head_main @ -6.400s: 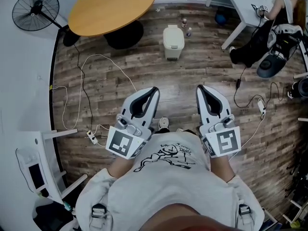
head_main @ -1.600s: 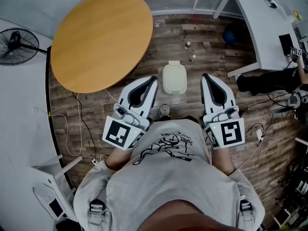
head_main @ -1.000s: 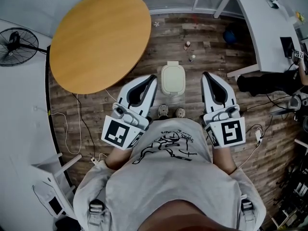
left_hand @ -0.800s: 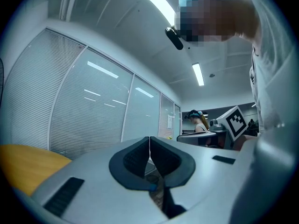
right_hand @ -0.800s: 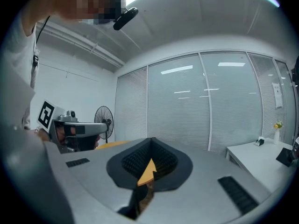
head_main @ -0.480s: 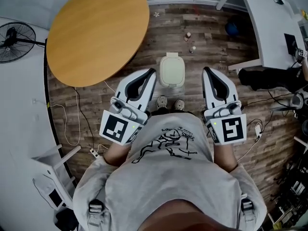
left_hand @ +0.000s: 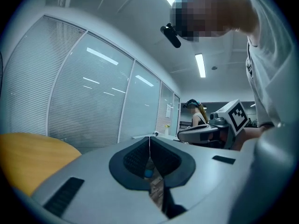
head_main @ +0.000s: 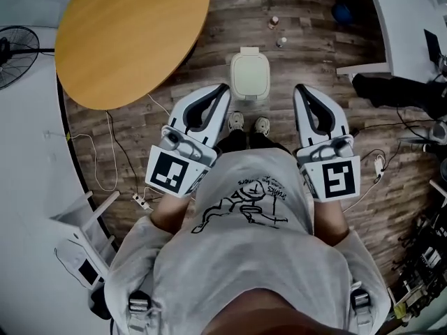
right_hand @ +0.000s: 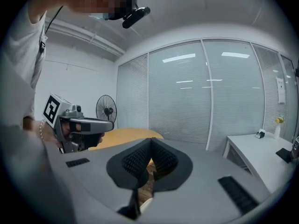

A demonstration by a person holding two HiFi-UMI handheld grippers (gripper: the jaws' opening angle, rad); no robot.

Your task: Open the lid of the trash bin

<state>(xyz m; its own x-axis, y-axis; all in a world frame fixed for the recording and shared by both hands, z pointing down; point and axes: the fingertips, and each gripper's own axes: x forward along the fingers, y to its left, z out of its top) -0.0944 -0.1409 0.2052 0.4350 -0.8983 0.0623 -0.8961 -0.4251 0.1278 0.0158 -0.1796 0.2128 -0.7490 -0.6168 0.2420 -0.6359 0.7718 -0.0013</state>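
Observation:
A small white trash bin [head_main: 249, 75] stands on the wood floor with its lid down, just beyond the person's shoes [head_main: 237, 121]. In the head view my left gripper [head_main: 223, 88] hangs to the bin's left and nearer the body. My right gripper [head_main: 299, 88] hangs to its right, and neither touches the bin. Both point forward, roughly level. The left gripper view shows the left gripper [left_hand: 149, 139] with its jaws pressed together and nothing held. In the right gripper view the right gripper [right_hand: 151, 141] is likewise shut and empty.
A round wooden table [head_main: 133, 33] fills the upper left, with a floor fan [head_main: 14, 47] beyond it. Cables [head_main: 115, 152] and a power strip [head_main: 140, 201] lie on the floor at left. Two small bottles [head_main: 274, 22] stand behind the bin. A white desk [head_main: 412, 19] and more cables are at right.
The person has walked up to the bin, which now stands right in front of the shoes. Both grippers have sunk a little and stayed shut.

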